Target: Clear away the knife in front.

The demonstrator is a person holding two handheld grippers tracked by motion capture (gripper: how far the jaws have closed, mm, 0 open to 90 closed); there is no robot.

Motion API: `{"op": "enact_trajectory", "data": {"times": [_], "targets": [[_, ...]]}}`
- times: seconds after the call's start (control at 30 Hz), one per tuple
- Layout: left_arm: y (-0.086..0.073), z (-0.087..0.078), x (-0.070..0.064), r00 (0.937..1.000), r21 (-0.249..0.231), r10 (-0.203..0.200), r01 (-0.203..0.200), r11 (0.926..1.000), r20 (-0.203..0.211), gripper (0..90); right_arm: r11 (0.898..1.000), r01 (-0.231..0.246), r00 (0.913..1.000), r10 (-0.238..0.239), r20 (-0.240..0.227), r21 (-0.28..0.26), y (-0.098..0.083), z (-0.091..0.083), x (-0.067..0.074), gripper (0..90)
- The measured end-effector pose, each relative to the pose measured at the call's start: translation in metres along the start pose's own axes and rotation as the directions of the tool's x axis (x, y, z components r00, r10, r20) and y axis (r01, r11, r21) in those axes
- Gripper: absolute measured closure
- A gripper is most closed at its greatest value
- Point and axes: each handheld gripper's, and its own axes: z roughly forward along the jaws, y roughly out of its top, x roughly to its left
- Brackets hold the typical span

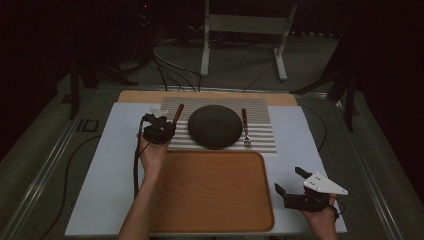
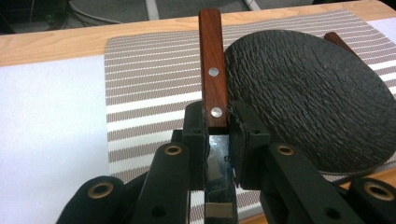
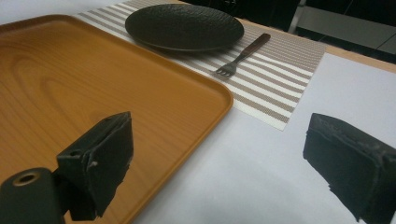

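A knife with a wooden handle [image 2: 212, 70] lies left of a dark round plate [image 1: 215, 126] on a striped placemat [image 1: 260, 134]. My left gripper [image 1: 159, 131] is shut on the knife where blade meets handle; its jaws press both sides in the left gripper view [image 2: 217, 135]. A fork with a wooden handle [image 1: 246, 128] rests right of the plate [image 3: 184, 25], seen too in the right gripper view as the fork [image 3: 243, 55]. My right gripper [image 1: 290, 182] hovers open over the white sheet, right of the wooden tray [image 1: 215, 192], with nothing between its fingers [image 3: 224, 163].
The wooden tray [image 3: 70, 79] is bare and sits in front of the placemat [image 3: 271, 79]. A white sheet [image 1: 110, 165] covers the table. Cables [image 1: 170, 70] and a metal stand [image 1: 245, 30] lie on the floor beyond the table's far edge.
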Motion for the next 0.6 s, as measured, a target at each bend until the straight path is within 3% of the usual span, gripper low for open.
{"op": "enact_trajectory", "data": {"times": [0.3,0.6], "targets": [[-0.007,-0.010,-0.008,0.9993,-0.016,0.031,-0.031,0.9994,-0.020,78.2,1.000,0.001,1.0000,-0.001,0.000,0.002,0.000,0.000,0.001,8.3],[-0.015,-0.019,-0.012,0.9993,-0.025,0.032,-0.032,0.9992,-0.020,78.2,1.000,0.003,1.0000,-0.003,-0.001,0.001,0.000,0.000,0.001,8.3]]}}
